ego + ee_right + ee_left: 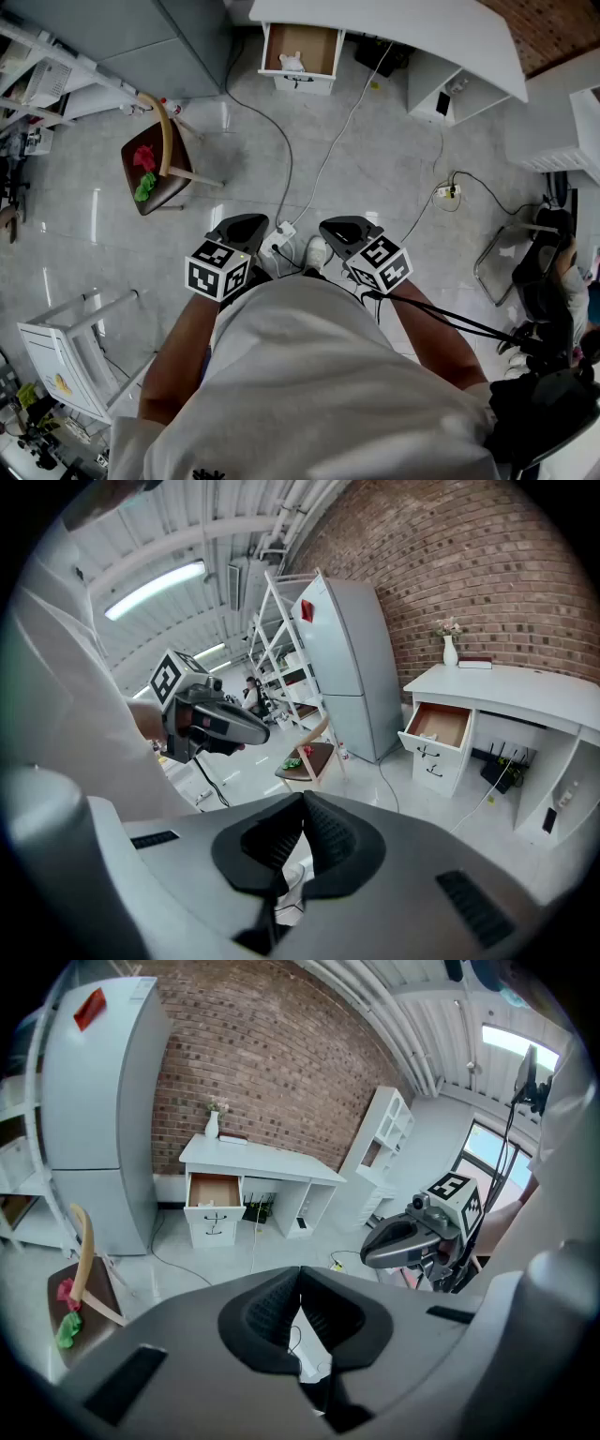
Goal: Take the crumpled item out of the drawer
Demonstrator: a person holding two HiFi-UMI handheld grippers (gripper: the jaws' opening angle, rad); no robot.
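White crumpled item [292, 62], perhaps paper, in open drawer [321, 45] (far off); left claw [300, 1273], right claw [302, 799] closed, empty.

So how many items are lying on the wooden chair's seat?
2: a red item and a green item, close together on the chair seat, left of the open drawer in the head view. The backrest may hide a sliver of seat.

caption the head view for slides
Left gripper and right gripper, shut, far from open white drawer holding crumpled white item.
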